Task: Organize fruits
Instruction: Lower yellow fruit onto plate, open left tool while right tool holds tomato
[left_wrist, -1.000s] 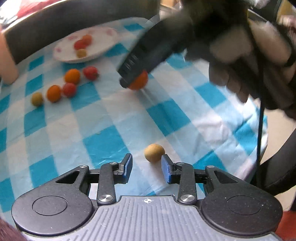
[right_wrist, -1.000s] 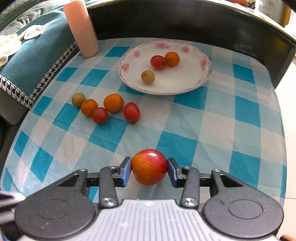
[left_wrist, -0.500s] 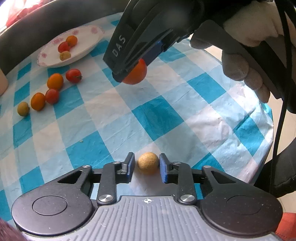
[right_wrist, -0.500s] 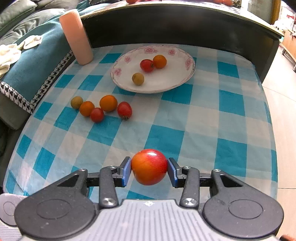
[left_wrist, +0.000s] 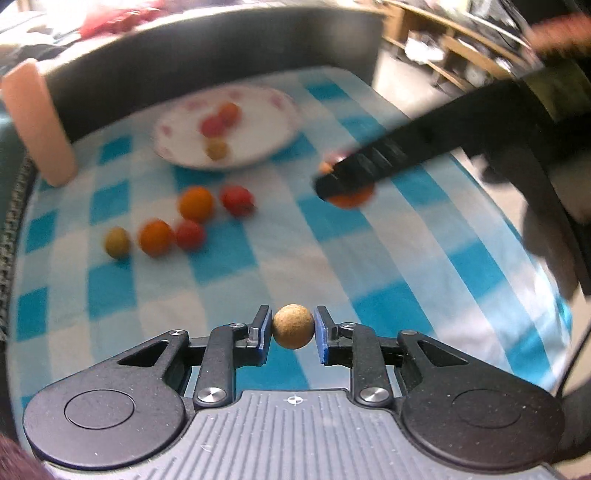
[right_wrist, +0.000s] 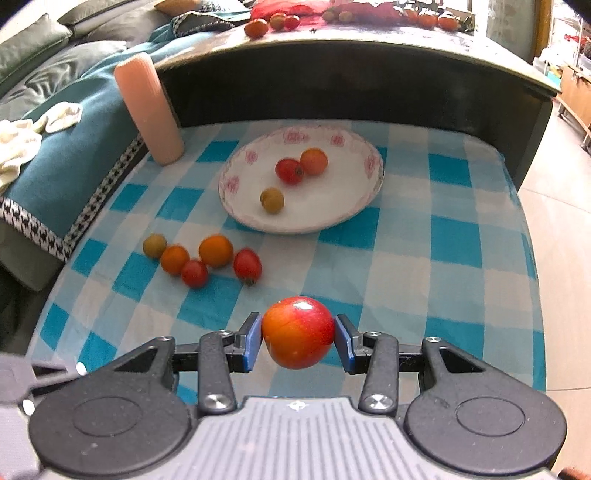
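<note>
My left gripper is shut on a small tan fruit and holds it above the checked cloth. My right gripper is shut on a red-orange apple, lifted over the cloth; it shows blurred in the left wrist view. A white flowered plate at the back holds a red tomato, an orange fruit and a tan fruit. Several loose fruits lie in a cluster left of centre on the cloth.
A pink ribbed cylinder stands at the cloth's back left. A dark raised ledge with more fruit on top runs behind the plate. A teal cushion lies to the left. The table edge drops off on the right.
My left gripper closed on the tan fruit and lifted it off the cloth. My right gripper moved with the apple toward the plate.
</note>
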